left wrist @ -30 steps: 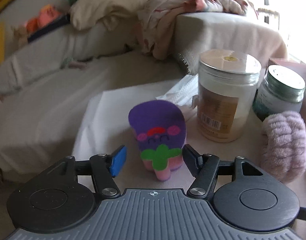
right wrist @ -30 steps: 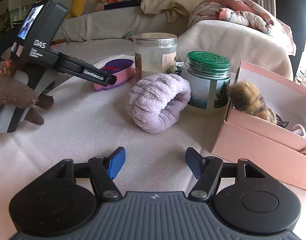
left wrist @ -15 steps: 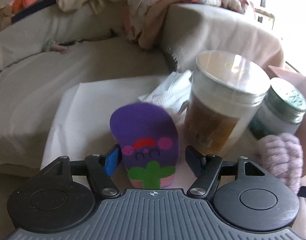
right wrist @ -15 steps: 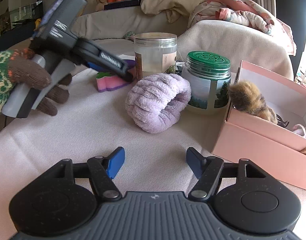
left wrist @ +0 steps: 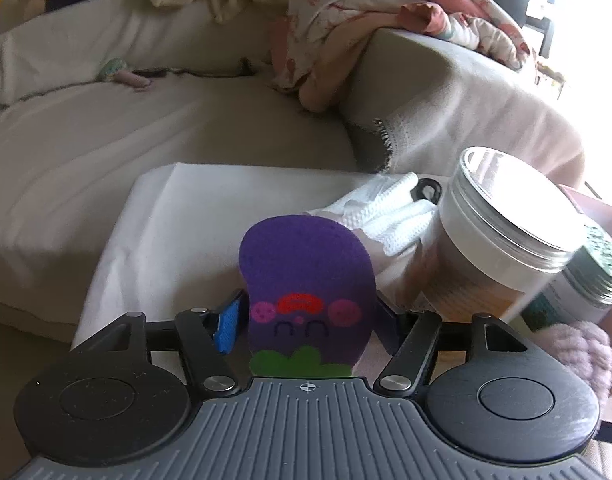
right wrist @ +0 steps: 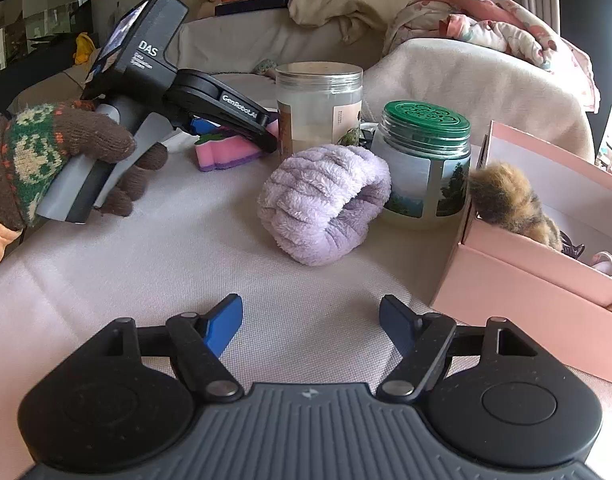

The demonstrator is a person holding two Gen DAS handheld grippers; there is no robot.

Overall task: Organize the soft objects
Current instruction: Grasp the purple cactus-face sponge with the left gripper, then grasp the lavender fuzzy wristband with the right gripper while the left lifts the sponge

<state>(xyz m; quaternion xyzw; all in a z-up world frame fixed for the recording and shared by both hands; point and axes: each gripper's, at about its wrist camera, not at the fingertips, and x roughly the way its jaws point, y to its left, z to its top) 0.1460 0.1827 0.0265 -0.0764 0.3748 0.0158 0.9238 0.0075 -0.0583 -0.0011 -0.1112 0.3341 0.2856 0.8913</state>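
A purple sponge (left wrist: 306, 264) with a smiling face, green leaf and pink underside lies on the table between the fingers of my left gripper (left wrist: 307, 308). The jaws are closing; the blue pad (left wrist: 230, 324) stands right at the sponge's left edge, and the sponge hides the other pad. In the right wrist view a gloved hand (right wrist: 86, 148) holds that left gripper (right wrist: 266, 138) over the sponge (right wrist: 226, 154). My right gripper (right wrist: 309, 312) hovers over bare tablecloth with its jaws opening and nothing between them. A fluffy lilac band (right wrist: 325, 200) lies ahead of it.
A clear jar (right wrist: 317, 108) and a green-lidded jar (right wrist: 423, 160) stand behind the band. A pink box (right wrist: 525, 280) on the right holds a furry brown toy (right wrist: 505, 200). White cloth (left wrist: 389, 216) lies beside the clear jar (left wrist: 497, 248). A sofa with blankets runs behind.
The left gripper has moved forward and rolled, so the sponge now sits deep between its fingers. The right gripper kept its place and its jaws stand a little wider.
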